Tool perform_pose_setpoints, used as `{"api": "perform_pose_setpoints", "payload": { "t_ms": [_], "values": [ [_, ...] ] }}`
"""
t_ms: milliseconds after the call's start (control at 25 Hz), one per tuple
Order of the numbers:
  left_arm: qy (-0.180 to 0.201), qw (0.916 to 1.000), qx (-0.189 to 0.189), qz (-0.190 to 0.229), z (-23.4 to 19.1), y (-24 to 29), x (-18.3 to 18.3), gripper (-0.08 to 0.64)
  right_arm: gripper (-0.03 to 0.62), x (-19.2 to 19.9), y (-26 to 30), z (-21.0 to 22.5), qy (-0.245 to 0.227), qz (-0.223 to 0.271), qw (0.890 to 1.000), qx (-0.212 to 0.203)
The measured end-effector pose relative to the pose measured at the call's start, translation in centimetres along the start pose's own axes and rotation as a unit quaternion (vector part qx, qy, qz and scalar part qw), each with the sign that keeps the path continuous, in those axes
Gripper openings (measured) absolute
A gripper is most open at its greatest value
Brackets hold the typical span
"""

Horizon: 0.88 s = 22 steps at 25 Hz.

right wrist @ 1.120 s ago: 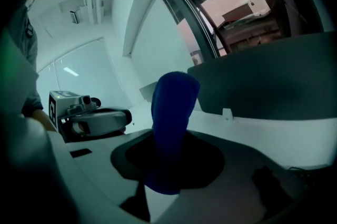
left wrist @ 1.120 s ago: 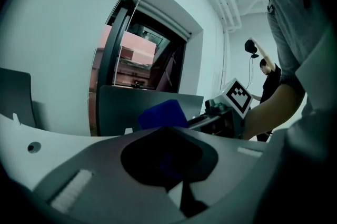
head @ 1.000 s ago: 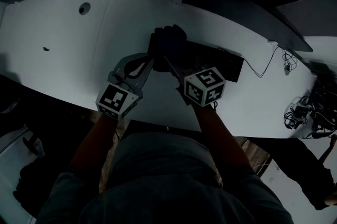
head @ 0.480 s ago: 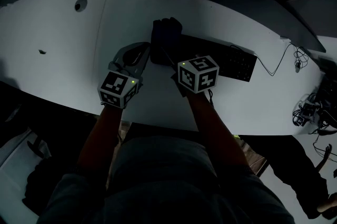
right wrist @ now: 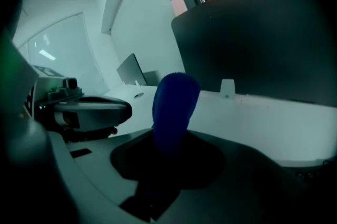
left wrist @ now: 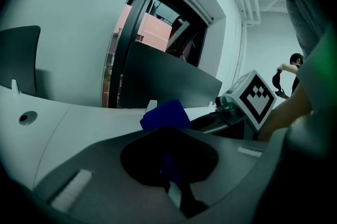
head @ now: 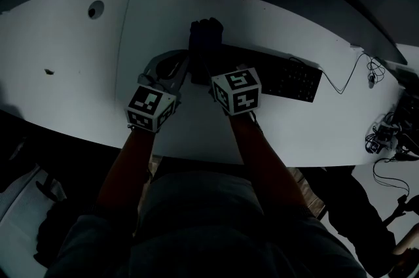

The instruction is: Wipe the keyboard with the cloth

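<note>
A black keyboard (head: 288, 79) lies on the white desk (head: 72, 67). A dark blue cloth (head: 205, 34) sits bunched over the keyboard's left end. My right gripper (head: 201, 70) is shut on the cloth (right wrist: 174, 101), which stands up out of its jaws (right wrist: 158, 175). My left gripper (head: 188, 65) is close beside it on the left. Blue cloth (left wrist: 163, 114) shows just past the left gripper (left wrist: 174, 181), and a strip of it runs down between the closed jaws. The scene is very dim.
A round cable hole (head: 95, 9) is in the desk at the far left. A thin cable (head: 347, 74) runs from the keyboard to a tangle of wires (head: 386, 133) at the right edge. A dark panel (right wrist: 253, 54) stands behind the desk.
My right gripper has shifted a little to the left along the keyboard's left end with the cloth. The left gripper has barely moved.
</note>
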<state>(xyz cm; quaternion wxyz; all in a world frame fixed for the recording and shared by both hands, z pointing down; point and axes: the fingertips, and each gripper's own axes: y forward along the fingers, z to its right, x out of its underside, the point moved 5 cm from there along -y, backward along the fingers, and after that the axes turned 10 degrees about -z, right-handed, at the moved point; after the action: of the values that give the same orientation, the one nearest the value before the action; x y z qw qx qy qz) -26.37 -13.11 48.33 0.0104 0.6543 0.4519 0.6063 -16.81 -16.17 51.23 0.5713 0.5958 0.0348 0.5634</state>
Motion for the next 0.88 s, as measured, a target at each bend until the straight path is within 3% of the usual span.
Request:
{"api": "perform_pose_setpoints", "payload": {
  "t_ms": [320,880],
  "values": [
    [0.020,0.9998,-0.005,0.003,0.1,1.1,-0.1,0.006,0.129,0.3,0.0,0.4,-0.064,-0.004,0.997,0.044],
    [0.029,0.9993,-0.015,-0.017,2.1,2.8,-0.1,0.007,0.129,1.4,-2.3,2.5,-0.063,0.024,0.996,0.060]
  ]
}}
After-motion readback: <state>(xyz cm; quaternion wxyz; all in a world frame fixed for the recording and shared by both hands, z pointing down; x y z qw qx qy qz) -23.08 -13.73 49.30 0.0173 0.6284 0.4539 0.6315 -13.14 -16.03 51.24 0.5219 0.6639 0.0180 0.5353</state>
